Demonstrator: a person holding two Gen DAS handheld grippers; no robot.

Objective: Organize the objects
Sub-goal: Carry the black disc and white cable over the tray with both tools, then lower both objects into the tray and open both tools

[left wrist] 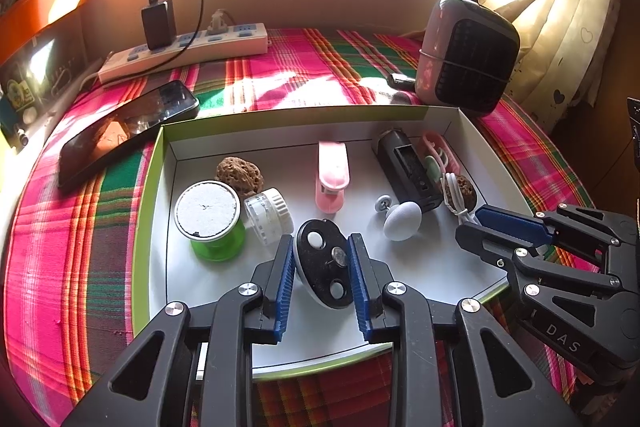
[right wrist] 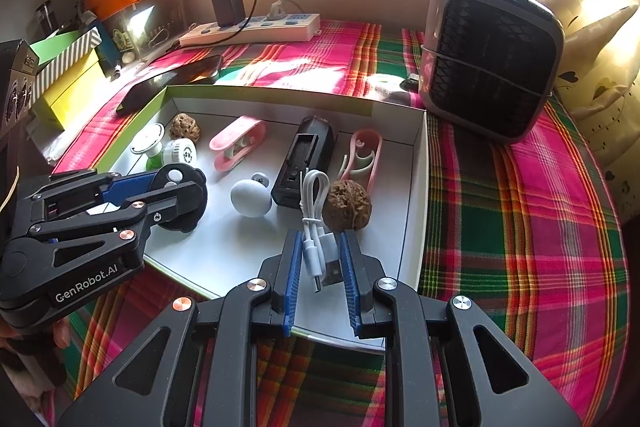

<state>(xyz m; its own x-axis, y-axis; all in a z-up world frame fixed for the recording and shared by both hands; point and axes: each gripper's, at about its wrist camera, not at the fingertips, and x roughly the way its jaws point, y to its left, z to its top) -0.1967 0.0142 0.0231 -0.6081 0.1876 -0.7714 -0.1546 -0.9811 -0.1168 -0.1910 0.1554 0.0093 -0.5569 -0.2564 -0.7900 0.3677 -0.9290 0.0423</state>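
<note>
Left hand-held gripper [left wrist: 322, 259] gripping black oval disc [left wrist: 320, 267], right hand-held gripper [right wrist: 320, 259] clamping white cable [right wrist: 314, 227]

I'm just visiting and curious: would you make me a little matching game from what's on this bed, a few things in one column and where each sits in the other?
Things:
1. white USB cable
2. black oval disc
3. phone
4. black charger

Places:
a. on the plaid cloth, outside the box
b. between the right gripper's blue pads
c. plugged into the power strip
d. between the left gripper's blue pads

Pairs: 1-b, 2-d, 3-a, 4-c
</note>
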